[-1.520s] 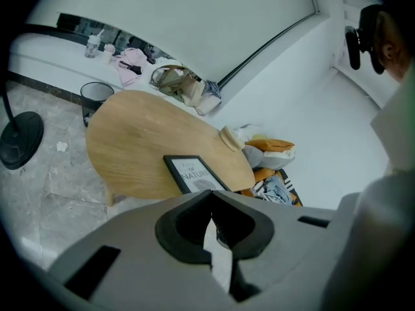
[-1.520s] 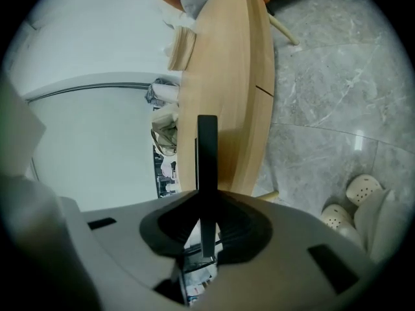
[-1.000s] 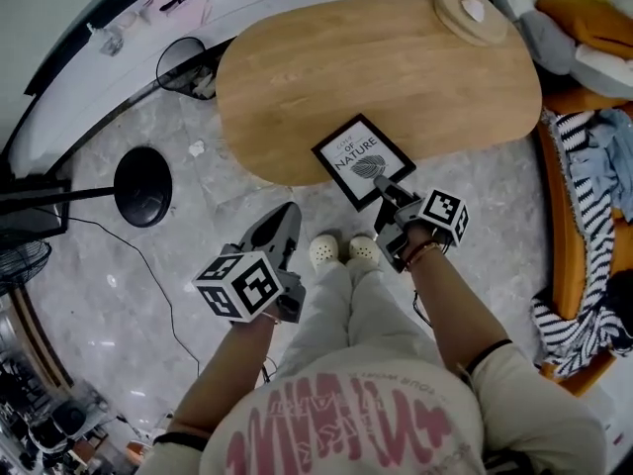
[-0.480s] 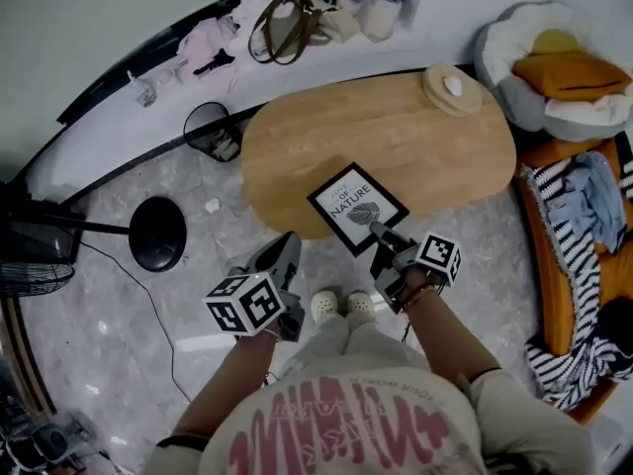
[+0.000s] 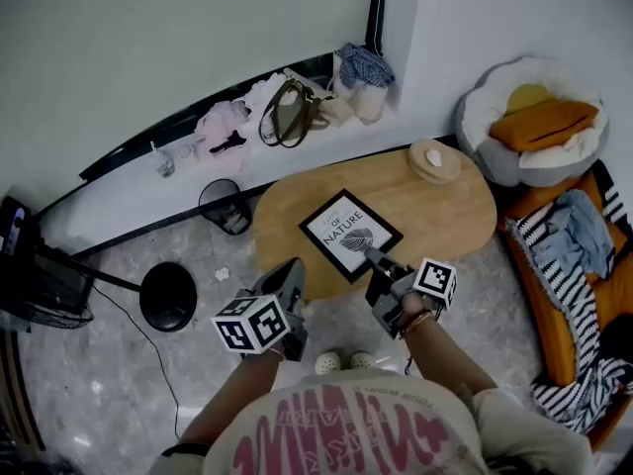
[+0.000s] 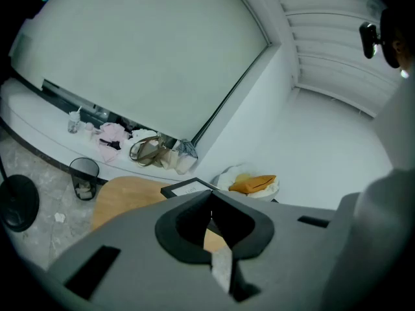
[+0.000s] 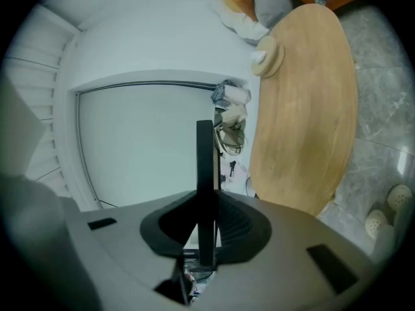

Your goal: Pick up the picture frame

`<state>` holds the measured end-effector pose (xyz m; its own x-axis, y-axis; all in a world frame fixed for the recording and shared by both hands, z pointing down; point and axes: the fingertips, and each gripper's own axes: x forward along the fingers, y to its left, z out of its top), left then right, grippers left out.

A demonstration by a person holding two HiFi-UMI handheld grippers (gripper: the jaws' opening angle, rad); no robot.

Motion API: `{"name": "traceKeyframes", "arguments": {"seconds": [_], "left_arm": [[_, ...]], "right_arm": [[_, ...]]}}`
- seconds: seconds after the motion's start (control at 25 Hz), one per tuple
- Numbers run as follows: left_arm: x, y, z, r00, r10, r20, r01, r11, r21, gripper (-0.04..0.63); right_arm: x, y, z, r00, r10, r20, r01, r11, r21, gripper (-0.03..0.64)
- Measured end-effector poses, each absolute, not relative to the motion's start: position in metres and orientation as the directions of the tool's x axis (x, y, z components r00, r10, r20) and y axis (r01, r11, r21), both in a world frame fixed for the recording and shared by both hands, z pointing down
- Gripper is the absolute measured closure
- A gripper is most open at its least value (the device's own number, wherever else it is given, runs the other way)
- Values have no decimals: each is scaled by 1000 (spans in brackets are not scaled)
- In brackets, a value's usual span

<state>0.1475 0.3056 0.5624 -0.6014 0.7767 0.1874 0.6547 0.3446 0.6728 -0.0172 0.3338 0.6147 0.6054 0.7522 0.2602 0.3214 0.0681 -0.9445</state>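
Well, my right tongs [image 5: 374,257] pinch the lower corner of the picture frame [image 5: 348,234]. Its printed face shows only in the head view, at centre frame over the desk [image 5: 445,206]. The right gripper view gives just its dark edge between the jaws. My left tongs [image 6: 209,203] are closed together, empty.

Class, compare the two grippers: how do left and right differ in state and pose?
The right gripper is clamped on the picture frame; the left gripper is shut on nothing. The right is rolled sideways, so the table looks tipped in its view; the left sits level. Both carry marker cubes.
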Motion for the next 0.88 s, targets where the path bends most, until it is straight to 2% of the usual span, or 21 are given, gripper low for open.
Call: {"name": "traceKeyframes", "arguments": {"seconds": [0.32, 0.88], "left_arm": [[162, 330, 507, -587, 807, 67, 646, 418, 639, 592], [151, 343, 438, -586, 809, -54, 641, 503, 580, 592]], "right_arm": [[-10, 359, 533, 614, 785, 78, 291, -132, -948, 545], [-18, 365, 436, 642, 756, -126, 216, -336, -917, 545]]}}
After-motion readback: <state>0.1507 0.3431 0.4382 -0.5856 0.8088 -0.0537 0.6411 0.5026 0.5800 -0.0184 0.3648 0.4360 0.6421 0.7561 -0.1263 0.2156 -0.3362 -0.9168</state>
